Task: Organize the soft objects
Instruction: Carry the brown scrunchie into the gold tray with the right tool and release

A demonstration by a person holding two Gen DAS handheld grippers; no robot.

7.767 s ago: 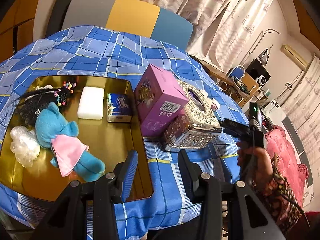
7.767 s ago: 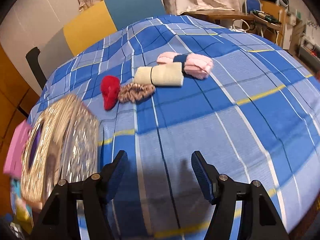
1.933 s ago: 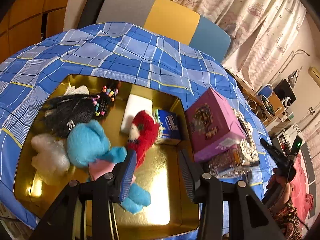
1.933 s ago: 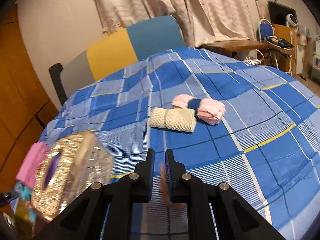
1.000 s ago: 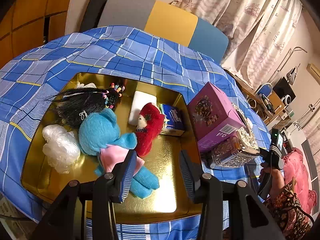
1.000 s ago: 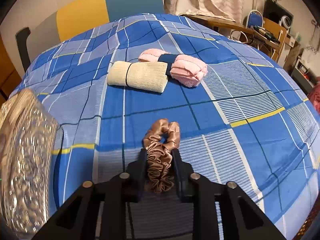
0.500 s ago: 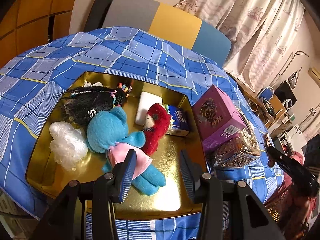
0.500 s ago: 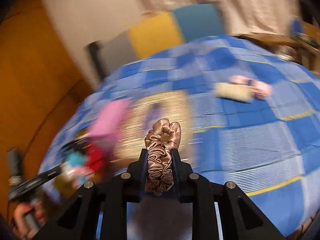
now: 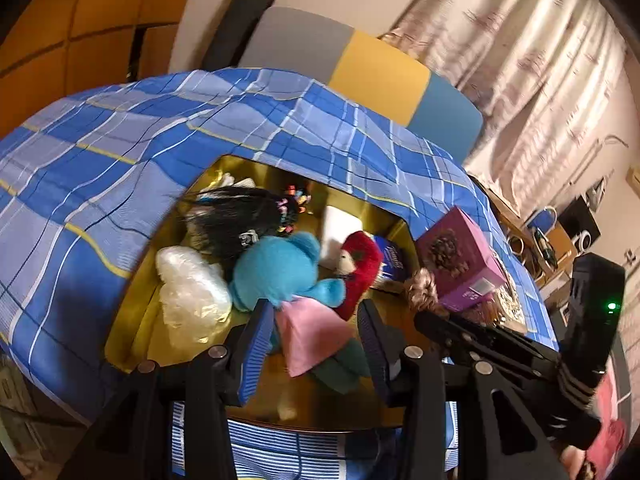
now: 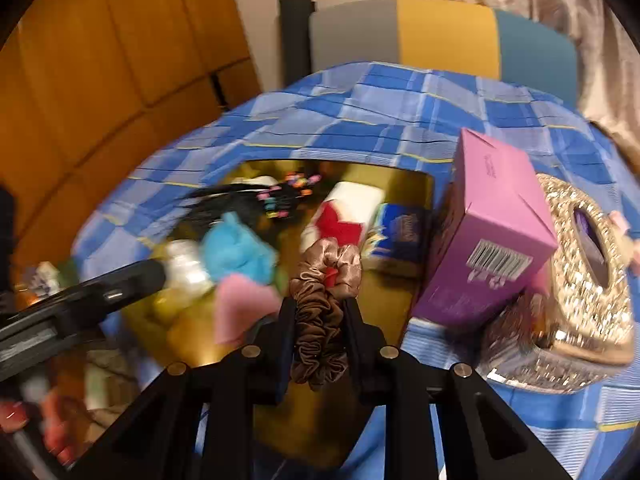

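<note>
Left wrist view, left to right. The worktop, draped in a blue plaid cloth point(image 9: 120, 168), fills the left and centre of the frame. Sunk into it is a shallow gold metal tray point(image 9: 132, 332) with a glossy, reflective floor. At the tray's left lies a crumpled clear plastic wad point(image 9: 192, 288); above it, a tuft of black hair with coloured beads point(image 9: 240, 216). A fuzzy turquoise plush toy in a pink skirt point(image 9: 276, 268) lies at centre, with a small red plush point(image 9: 360, 264) just to its right, touching it. Behind these sit a white rectangular block point(image 9: 340, 224) and a blue printed packet point(image 9: 392, 260). The left gripper point(image 9: 316, 332) occupies the lower centre, tilted down over the tray; its ribbed blue-padded jaws stand apart with nothing pressed between them. The right gripper point(image 9: 424, 308) enters from the lower right, its black frame slanting toward the tray and carrying a brown satin scrunchie point(image 9: 422, 288) at its tip, over the tray's right part. A pink-purple cardboard box point(image 9: 460, 260) stands just right of the tray.

Right wrist view, left to right. The picture is motion-blurred. The left gripper's black body crosses the lower left. At lower centre, the right gripper point(image 10: 318, 316) points downward; its jaws are opening, yet the gathered, glossy scrunchie point(image 10: 320, 320) is seen clamped upright between them, above the tray's right half. To the right stand the box point(image 10: 492, 232) and a glittering rhinestone-covered tissue case point(image 10: 580, 280).
</note>
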